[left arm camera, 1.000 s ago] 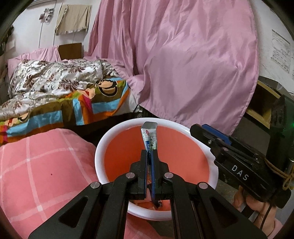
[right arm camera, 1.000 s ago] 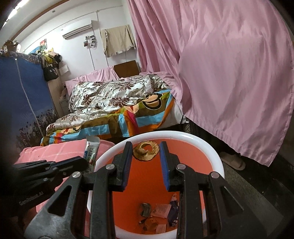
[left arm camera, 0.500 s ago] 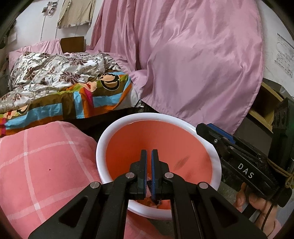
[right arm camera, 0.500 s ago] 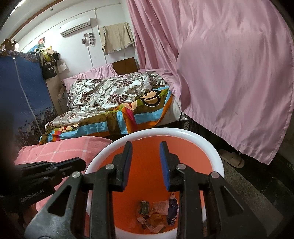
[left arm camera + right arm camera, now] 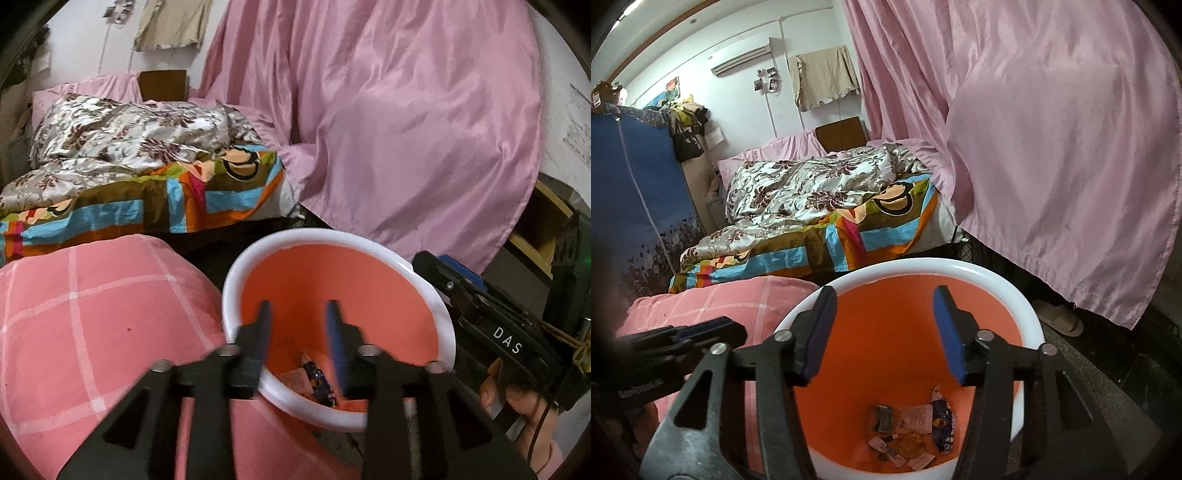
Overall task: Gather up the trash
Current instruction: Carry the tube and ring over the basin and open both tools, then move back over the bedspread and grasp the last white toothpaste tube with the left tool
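Curtain [image 5: 1052, 155], pink, satin-like: fills the upper right of both views, hem hanging just behind the bin.

Bed [image 5: 827, 206]: middle left of the frame; floral quilt rumpled over a bright patchwork cover with blue, orange and brown blocks.

Cushion [image 5: 92, 325], pink with pale check lines: lower left of the left wrist view, touching the bin's left side.

Bin [image 5: 916, 269], white rim, orange inside: lower centre of both views, standing on dark speckled floor.

Left claw [image 5: 298, 330]: released, blue-padded fingers apart and empty, poised over the near rim of the bin at the bottom centre of its own view.

Right claw [image 5: 886, 332]: released, fingers wide apart, nothing between them, held above the open bin; its black body, marked "DAS", shows at the lower right of the left wrist view, gripped by a hand [image 5: 517, 398].

Slipper [image 5: 1058, 317], pale: on the floor to the right of the bin, under the curtain hem.

Trash [image 5: 912, 432]: lying loose on the bin's bottom, a small heap of wrappers, including one dark blue printed packet [image 5: 942, 419] and several pale papers.
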